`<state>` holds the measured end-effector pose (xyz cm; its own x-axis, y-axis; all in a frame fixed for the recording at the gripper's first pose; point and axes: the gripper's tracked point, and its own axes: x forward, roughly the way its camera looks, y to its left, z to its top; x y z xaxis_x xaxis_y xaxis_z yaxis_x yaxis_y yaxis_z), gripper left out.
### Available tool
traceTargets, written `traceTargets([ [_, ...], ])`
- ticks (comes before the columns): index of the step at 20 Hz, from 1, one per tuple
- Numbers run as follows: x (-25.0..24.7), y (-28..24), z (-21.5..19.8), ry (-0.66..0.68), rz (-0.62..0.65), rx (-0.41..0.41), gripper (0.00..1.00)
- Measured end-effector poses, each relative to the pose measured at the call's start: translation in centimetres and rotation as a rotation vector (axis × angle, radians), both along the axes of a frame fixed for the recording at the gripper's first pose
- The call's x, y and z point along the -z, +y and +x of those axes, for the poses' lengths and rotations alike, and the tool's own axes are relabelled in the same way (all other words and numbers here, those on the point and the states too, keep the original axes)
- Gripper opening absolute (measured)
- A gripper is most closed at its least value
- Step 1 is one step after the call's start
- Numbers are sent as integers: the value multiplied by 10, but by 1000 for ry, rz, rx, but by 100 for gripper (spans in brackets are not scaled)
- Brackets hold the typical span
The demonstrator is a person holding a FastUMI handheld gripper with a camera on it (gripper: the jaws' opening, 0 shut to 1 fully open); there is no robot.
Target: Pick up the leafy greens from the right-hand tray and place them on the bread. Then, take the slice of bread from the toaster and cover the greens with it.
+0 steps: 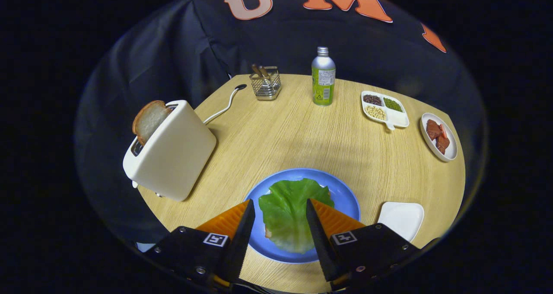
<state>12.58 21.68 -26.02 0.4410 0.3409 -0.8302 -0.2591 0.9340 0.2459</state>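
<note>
Gripper view: lettuce leaf [288, 214] lies on bread; your gripper [279, 207] is released, so approach the upper-left toaster slice [149, 120] squarely.

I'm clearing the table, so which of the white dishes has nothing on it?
The small square white tray beside the blue plate, right of the open gripper. The divided dish holds beans; the oval dish holds meat.

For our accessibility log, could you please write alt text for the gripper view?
The gripper hangs open over a blue plate, its fingers either side of a lettuce leaf lying on bread. To the left, a white toaster holds a bread slice; an empty white tray sits to the right on the wooden table.
</note>
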Motion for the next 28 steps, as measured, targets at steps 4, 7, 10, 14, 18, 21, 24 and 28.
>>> traceTargets([
  [4,-37,35,1,29,62,-19,87],
  [7,-57,65,6,29,79,-58,95],
  [10,-78,94,15,25,88,-69,97],
  [14,-100,135,24,23,103,-104,97],
  [18,-115,178,26,20,90,-136,97],
  [21,-121,208,30,40,90,-148,96],
  [24,-128,232,39,77,102,-135,94],
  [28,-122,251,47,131,90,-113,88],
])
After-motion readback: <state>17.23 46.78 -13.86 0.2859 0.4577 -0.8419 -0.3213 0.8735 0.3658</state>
